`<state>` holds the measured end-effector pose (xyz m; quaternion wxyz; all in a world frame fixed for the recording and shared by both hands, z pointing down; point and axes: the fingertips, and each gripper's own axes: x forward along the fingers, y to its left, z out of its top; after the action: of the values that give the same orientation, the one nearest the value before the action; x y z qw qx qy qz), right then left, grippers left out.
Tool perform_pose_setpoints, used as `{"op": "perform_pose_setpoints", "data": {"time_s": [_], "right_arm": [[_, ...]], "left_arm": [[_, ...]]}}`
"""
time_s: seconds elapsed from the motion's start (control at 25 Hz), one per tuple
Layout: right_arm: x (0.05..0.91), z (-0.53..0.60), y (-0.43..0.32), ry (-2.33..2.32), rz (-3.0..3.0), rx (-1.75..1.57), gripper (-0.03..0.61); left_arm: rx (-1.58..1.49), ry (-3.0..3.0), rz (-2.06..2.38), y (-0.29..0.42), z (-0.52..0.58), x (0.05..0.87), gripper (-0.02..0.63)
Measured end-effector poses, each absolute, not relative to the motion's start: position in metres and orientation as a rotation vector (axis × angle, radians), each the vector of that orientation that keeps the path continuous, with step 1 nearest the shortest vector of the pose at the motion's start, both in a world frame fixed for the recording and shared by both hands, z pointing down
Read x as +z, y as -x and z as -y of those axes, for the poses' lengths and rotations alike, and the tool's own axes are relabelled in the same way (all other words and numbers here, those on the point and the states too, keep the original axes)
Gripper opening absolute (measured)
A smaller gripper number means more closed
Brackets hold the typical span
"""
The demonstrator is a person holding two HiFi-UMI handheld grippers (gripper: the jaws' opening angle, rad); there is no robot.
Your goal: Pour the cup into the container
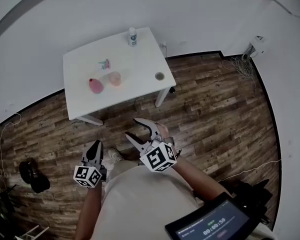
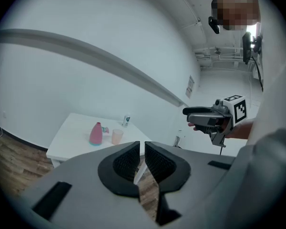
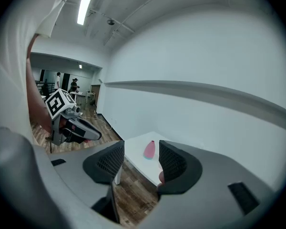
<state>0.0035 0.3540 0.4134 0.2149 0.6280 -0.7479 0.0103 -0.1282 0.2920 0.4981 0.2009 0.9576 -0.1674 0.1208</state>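
**Pour not yet begun**

At lower left, the left gripper (image 1: 96, 148) has its fingers all but closed, on nothing. At upper centre, well apart from both grippers, the white rectangular table (image 1: 140, 59) carries the pink bottle-shaped container (image 1: 95, 85) just beside the translucent peach plastic cup (image 1: 114, 78), both untouched. The right gripper (image 1: 131, 128), lower centre, has its fingers part-open and empty. Approach, grasp and pour all remain.

White table (image 1: 140, 64), small white bottle (image 1: 132, 36) at its far edge, dark disc (image 1: 159, 76) near right edge, wooden floor (image 1: 215, 114)
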Motion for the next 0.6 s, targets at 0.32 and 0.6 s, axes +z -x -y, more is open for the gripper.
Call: {"op": "perform_pose_setpoints", "data": {"time_s": [0.32,0.6], "right_arm": [[0.424,-0.438,-0.034,-1.75,2.114,0.042,0.23],[0.425,-0.462,-0.05,-1.785,2.106,0.036,0.231]], "left_arm": [[0.313,-2.639,0.586,0.123,-0.365,0.5,0.032],[0.309,-2.62,0.65,0.134,-0.39,0.494,0.04]]}}
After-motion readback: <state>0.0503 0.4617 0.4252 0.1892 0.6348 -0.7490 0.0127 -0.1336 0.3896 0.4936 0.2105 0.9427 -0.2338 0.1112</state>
